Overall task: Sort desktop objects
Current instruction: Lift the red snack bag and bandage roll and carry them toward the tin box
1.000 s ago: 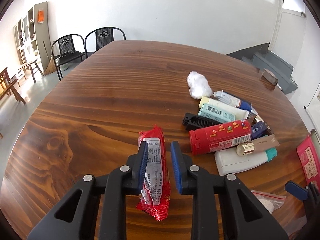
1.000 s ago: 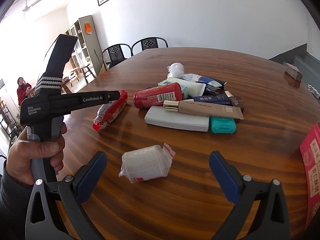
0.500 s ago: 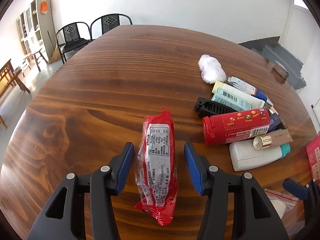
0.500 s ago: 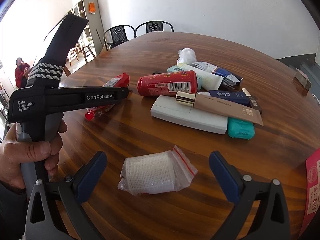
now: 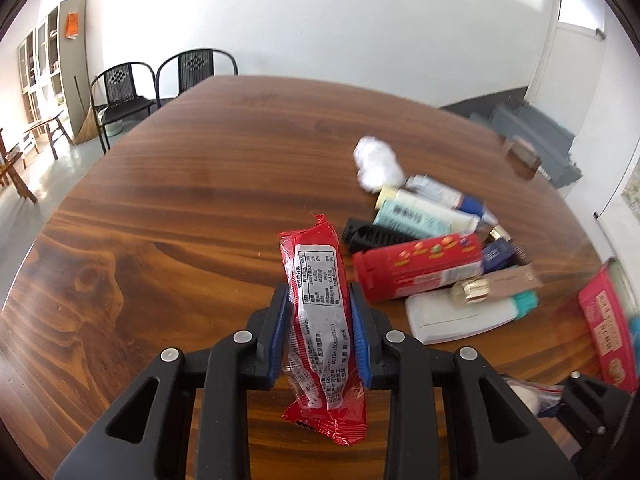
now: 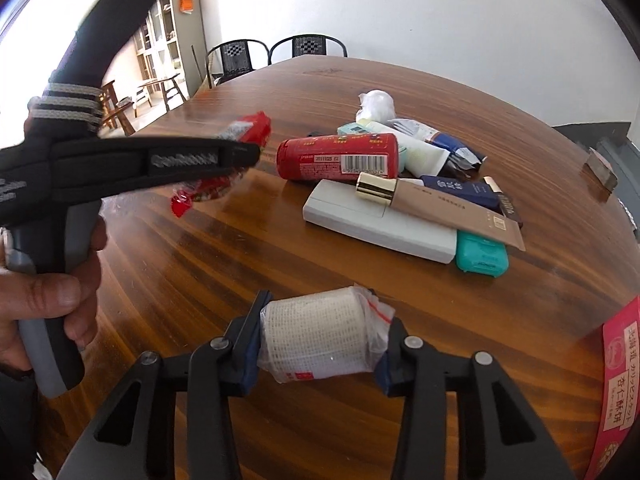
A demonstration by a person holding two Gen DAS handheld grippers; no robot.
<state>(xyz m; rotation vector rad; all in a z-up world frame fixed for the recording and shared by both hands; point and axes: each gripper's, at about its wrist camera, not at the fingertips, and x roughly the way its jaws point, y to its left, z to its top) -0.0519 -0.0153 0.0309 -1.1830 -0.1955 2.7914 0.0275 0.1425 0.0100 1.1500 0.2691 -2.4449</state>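
The left gripper (image 5: 320, 332) angles down toward the wooden table (image 5: 192, 184), its blue pads having just closed onto the sides of a red snack packet (image 5: 320, 320), which they now pinch lengthwise; the packet's far end sticks up past the fingertips and its near end hangs below them. Seen from the right wrist camera, a person's hand (image 6: 44, 300) wraps the grey handle of that tool, and the packet looks lifted clear of the wood.

The right gripper (image 6: 316, 340) also tilts downward, its jaws having just closed onto a bagged roll of white gauze (image 6: 316, 336), squeezed crosswise between the pads near the table's near edge.

Beyond both tools lies a pile: a red canister (image 6: 340, 158), a white flat case (image 6: 380, 224), a beige tube with a gold cap (image 6: 436, 204), a teal box (image 6: 482, 258) and a white wad (image 5: 376, 162). The table's left half and far end are bare wood. A pink box (image 6: 616, 384) sits at the right edge.

The canister's label shows a barcode and "2011025". The pink box carries Chinese characters. The left tool's side lettering is blurred.
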